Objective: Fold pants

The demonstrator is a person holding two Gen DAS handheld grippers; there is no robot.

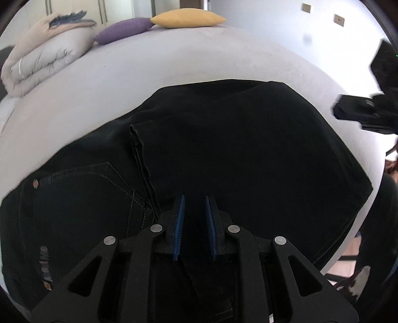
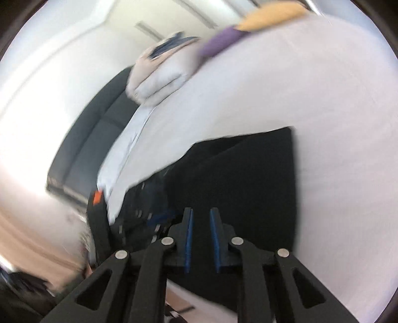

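Black jeans point(image 1: 223, 149) lie folded on a white bed point(image 1: 174, 62), the legs doubled over the seat; a back pocket and rivet show at the left. My left gripper point(image 1: 195, 201) hovers over the near edge of the jeans, jaws a little apart with nothing between them. My right gripper point(image 2: 201, 213) is over the jeans point(image 2: 236, 174) in its blurred view, jaws also a little apart and empty. The right gripper's body point(image 1: 360, 111) shows at the right edge of the left wrist view, and the left gripper's body point(image 2: 99, 218) at the left of the right wrist view.
A folded beige duvet point(image 1: 42, 57), a purple pillow point(image 1: 124, 29) and a yellow pillow point(image 1: 186, 17) lie at the far side of the bed. A dark sofa point(image 2: 94, 129) stands beyond the bed's left edge. Floor shows at the lower right point(image 1: 348, 268).
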